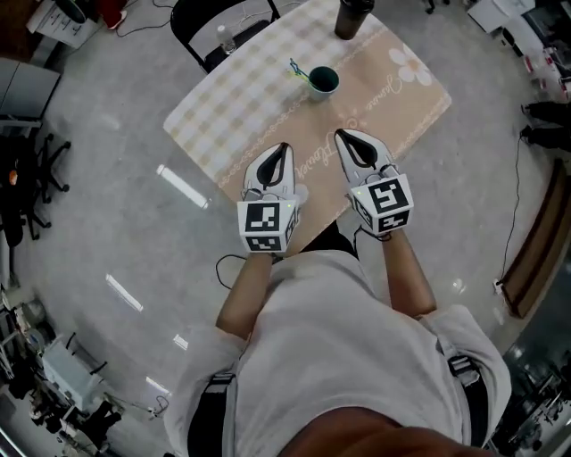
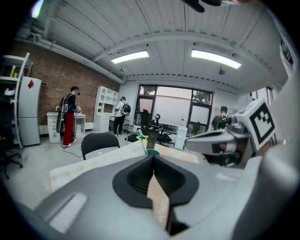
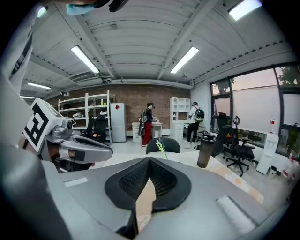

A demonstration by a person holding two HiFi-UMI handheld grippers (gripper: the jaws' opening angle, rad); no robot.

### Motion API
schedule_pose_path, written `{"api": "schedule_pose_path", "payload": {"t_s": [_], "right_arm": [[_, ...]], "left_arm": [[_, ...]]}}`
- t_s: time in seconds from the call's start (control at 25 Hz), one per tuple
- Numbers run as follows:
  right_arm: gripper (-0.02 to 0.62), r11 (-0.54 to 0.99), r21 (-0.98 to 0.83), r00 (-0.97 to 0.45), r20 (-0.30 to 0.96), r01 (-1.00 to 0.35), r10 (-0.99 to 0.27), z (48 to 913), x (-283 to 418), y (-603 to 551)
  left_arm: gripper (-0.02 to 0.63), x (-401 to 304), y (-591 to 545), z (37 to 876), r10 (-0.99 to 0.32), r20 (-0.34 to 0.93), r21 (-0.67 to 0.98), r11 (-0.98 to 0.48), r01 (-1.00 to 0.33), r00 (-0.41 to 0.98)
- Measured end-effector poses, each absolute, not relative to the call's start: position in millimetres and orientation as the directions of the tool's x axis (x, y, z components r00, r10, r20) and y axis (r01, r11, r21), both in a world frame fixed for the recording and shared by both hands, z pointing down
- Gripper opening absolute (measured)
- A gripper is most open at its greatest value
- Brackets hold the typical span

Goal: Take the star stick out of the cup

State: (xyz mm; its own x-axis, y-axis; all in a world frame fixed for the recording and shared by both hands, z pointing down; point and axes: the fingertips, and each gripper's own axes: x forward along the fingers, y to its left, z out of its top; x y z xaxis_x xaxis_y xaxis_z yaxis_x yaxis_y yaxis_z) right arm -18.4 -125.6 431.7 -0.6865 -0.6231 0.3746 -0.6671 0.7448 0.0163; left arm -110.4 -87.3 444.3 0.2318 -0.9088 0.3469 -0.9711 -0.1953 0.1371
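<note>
Near cup (image 1: 323, 82), on person's side: left gripper (image 1: 284, 148) and right gripper (image 1: 343, 135) hovering side by side over table (image 1: 259, 103). Both jaw pairs pressing together, gripping nothing. Star stick (image 1: 297, 70) leaning inside cup. Dark bottle (image 1: 352, 18) standing beyond cup.

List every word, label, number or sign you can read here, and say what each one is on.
Nothing reads clearly.
Cursive script on the beige-and-checked tablecloth: too blurred to read.
Red diamond sticker on the white fridge: a shape, no legible words.
Black-and-white marker cube: square code pattern, no letters.
</note>
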Motion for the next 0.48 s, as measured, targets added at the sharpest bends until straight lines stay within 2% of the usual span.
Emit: {"api": "schedule_pose_path", "payload": {"t_s": [0.24,0.48], "right_arm": [[0.0,0.849,0.014,-0.782,0.38,-0.529,-0.494,431.5,-44.7,-142.5],[0.0,0.89,0.073,-0.816,0.37,-0.451,-0.444,429.5,-68.4,-155.8]], "left_arm": [[0.002,-123.4,-65.6,444.2,-0.916,0.393,0.13,-0.026,-0.991,0.075],[0.002,-142.1,-49.4,442.8,-0.916,0.399,0.105,0.086,-0.991,-0.038]]}}
